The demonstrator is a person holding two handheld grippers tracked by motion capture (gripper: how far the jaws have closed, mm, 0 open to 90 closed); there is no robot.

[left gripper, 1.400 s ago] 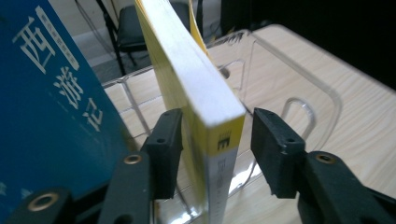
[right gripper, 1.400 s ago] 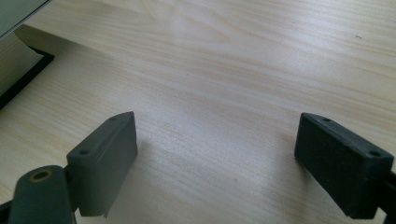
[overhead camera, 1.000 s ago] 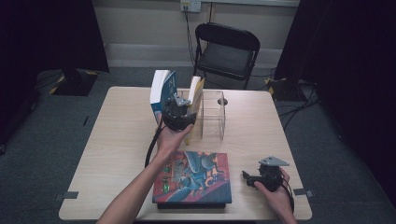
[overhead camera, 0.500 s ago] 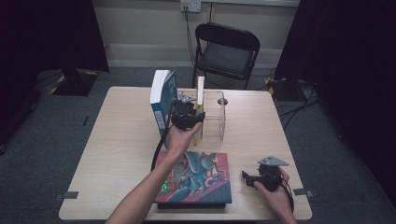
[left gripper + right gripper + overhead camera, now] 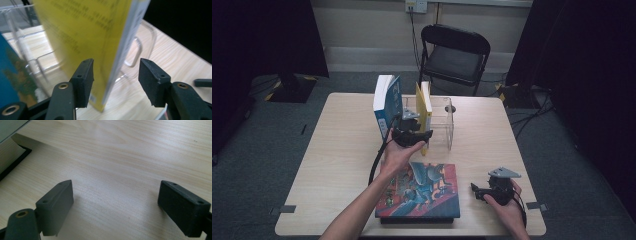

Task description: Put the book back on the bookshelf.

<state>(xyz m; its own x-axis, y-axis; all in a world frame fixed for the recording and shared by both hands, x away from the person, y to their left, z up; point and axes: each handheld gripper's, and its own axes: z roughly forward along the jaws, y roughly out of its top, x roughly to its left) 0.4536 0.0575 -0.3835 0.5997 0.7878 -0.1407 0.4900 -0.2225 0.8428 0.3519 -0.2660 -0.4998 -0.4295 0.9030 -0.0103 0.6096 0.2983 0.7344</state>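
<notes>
Your left gripper (image 5: 414,131) covers the lower part of the yellow book (image 5: 424,107) in the high view, so you cannot tell there how the book sits in the clear rack (image 5: 447,125). In the left gripper view the book (image 5: 100,45) is cut off at the top and blurred, and its print cannot be read. It stands upright between the jaws; these have just been opening, and both pads now stand off it, one close to the yellow cover and the other well clear of the page edges. The blue book (image 5: 387,102) stands just beside the rack.

Compared with a second ago, the yellow book stands straighter, no longer leaning.

Your right gripper (image 5: 492,192) rests on the table (image 5: 337,150), jaws spread wide over bare wood, near the flat picture book (image 5: 422,190).
</notes>
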